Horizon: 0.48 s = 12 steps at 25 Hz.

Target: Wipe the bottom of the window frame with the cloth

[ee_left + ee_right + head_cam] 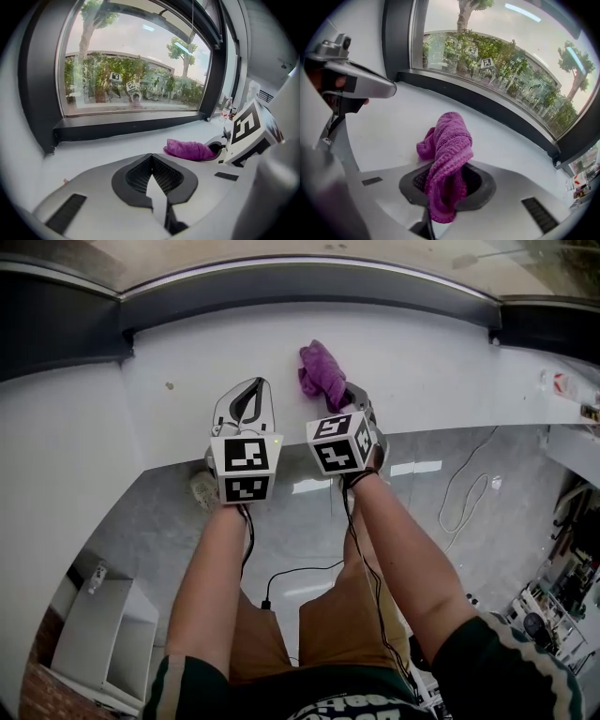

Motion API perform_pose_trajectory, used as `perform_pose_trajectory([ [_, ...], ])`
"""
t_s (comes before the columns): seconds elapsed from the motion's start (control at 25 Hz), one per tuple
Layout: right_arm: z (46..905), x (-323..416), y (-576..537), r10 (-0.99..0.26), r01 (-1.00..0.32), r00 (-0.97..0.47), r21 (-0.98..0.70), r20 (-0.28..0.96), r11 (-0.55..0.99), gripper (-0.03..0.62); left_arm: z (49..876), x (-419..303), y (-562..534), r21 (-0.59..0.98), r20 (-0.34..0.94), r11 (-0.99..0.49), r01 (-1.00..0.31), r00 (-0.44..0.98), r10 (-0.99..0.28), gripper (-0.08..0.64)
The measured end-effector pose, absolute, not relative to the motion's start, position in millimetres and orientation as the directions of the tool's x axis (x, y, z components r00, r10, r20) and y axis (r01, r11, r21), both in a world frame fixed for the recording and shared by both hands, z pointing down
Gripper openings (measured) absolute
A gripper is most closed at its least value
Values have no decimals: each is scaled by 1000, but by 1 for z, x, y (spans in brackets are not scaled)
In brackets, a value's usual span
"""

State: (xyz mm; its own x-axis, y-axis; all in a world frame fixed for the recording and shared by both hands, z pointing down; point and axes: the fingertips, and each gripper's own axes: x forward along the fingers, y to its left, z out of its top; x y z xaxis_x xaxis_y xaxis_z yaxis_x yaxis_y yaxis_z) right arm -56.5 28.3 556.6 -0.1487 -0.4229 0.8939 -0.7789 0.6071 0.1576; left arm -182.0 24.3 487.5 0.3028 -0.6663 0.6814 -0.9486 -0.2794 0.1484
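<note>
A purple cloth hangs bunched from my right gripper, which is shut on it above the white sill. In the right gripper view the cloth drapes over the jaws and its free end rests on the sill. My left gripper hovers beside it to the left, shut with nothing between its jaws. The dark bottom rail of the window frame runs along the far edge of the sill, also visible as the window frame in the left gripper view and the window frame in the right gripper view. From the left gripper view the cloth lies right of the jaws.
The white sill ends at a front edge above a glossy grey floor. A cable trails on the floor at right. Small bottles stand at the sill's right end. A small speck lies on the sill's left.
</note>
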Motion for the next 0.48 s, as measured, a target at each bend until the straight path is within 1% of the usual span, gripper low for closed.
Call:
perform_pose_trajectory([
  [0.48, 554, -126, 40, -404, -745, -216, 117, 889, 656, 86, 483, -233, 35, 130, 684, -233, -964, 257, -683, 9],
])
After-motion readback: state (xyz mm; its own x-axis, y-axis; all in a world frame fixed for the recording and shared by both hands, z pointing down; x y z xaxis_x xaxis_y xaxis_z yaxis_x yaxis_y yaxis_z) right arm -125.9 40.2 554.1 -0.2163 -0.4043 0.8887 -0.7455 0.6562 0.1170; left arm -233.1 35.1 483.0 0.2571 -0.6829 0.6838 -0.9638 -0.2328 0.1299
